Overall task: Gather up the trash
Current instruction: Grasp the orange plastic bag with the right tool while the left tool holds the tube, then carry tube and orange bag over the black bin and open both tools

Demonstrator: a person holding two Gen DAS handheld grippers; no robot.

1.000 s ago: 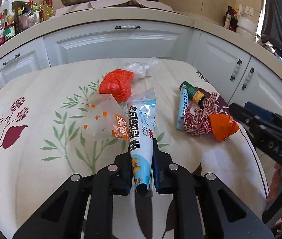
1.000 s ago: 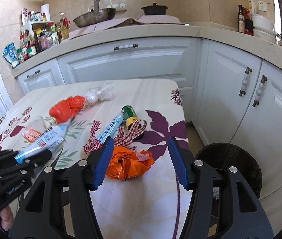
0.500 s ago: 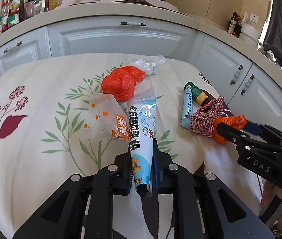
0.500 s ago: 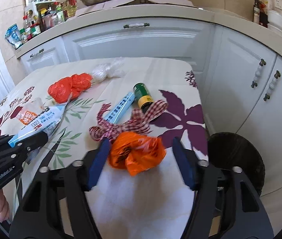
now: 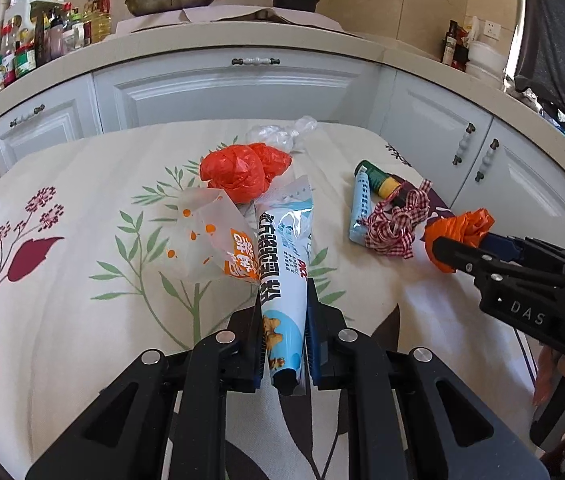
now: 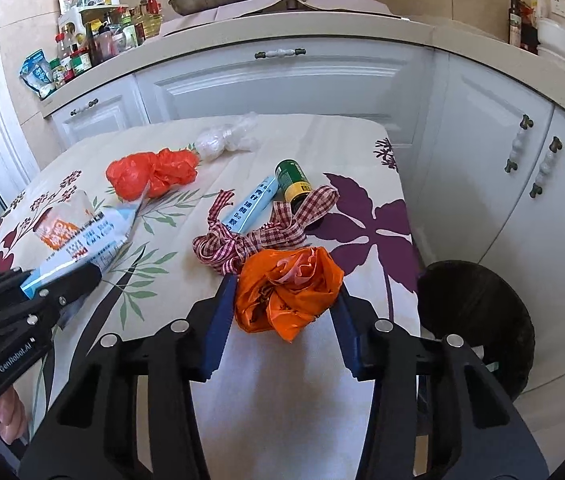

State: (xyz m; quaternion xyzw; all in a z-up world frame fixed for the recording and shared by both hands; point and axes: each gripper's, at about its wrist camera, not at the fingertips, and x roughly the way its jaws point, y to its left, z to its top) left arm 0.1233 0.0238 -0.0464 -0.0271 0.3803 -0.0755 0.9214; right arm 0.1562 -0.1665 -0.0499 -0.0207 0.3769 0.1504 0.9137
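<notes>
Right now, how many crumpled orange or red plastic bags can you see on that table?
2. The red bag lies at the far side, beside a clear bag. The orange bag sits near the table's edge, between the right gripper's fingers. Others may be hidden.

I see orange crumpled bag [image 6: 288, 292], red-white checked ribbon [image 6: 258, 236], red bag [image 5: 242, 170], cream tablecloth [image 5: 82, 184] with maroon-green floral print

Black bin [image 6: 478, 320] partly hidden behind desk [image 6: 362, 152] edge and right gripper [image 6: 286, 304]. Counter bottle [image 5: 42, 40] labels too small to read. Blue box [image 5: 360, 208] half covered by checked ribbon [image 5: 394, 224].
</notes>
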